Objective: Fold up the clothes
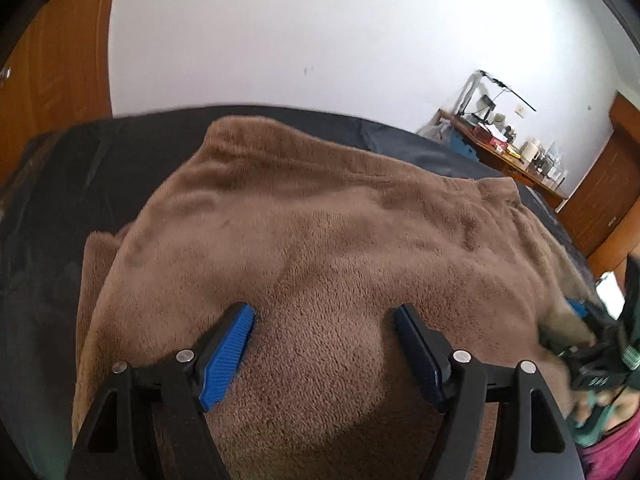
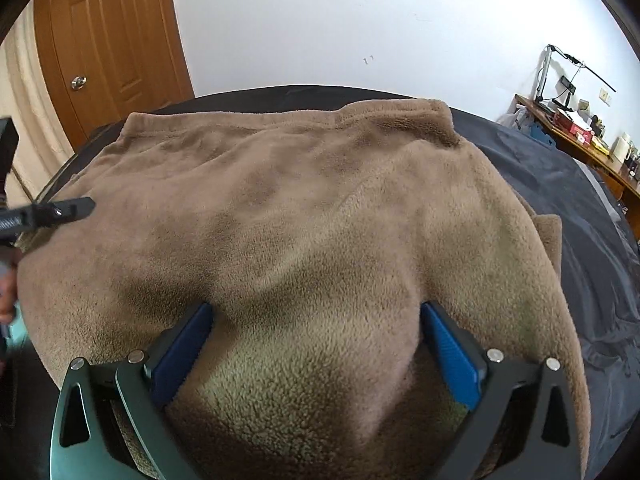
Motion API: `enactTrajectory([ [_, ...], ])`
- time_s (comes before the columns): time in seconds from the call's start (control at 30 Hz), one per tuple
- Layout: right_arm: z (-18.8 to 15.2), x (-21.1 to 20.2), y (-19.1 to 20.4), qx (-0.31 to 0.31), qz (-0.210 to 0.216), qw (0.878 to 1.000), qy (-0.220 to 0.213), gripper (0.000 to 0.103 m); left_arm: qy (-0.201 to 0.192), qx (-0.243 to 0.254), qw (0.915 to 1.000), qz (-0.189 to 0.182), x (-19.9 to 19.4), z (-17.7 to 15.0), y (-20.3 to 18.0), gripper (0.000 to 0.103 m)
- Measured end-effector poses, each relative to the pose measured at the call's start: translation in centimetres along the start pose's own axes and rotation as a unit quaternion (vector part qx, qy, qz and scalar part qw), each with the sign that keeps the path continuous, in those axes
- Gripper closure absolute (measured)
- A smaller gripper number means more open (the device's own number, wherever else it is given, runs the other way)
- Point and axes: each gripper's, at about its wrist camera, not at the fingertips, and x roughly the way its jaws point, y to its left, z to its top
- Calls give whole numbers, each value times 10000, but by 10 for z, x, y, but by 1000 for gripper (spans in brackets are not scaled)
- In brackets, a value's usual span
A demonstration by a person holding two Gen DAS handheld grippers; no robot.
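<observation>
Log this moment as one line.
garment: brown fleece spread on dark bed | left claw: open, over fleece | right claw: open, over fleece

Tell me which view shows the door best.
The right wrist view: the door shows its panels and knob, upper left. The left wrist view catches only a brown strip of it at the edge.
</observation>
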Motion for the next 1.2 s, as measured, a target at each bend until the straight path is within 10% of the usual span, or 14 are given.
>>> enactTrajectory([
  [0.47, -3, -7, -4, 98, 175, 9998, -36, 1, -58, -29, 9999, -126, -37, 0, -28, 22],
  [0.7, -3, -8, -3, 91, 181, 9998, -36, 1, -188, 823, 9911, 1028, -14, -19, -64, 17],
  [1.2, -2, -8, -1, 95, 181, 9998, -30, 1, -80, 687, 9926, 996, -8, -22, -56, 7],
])
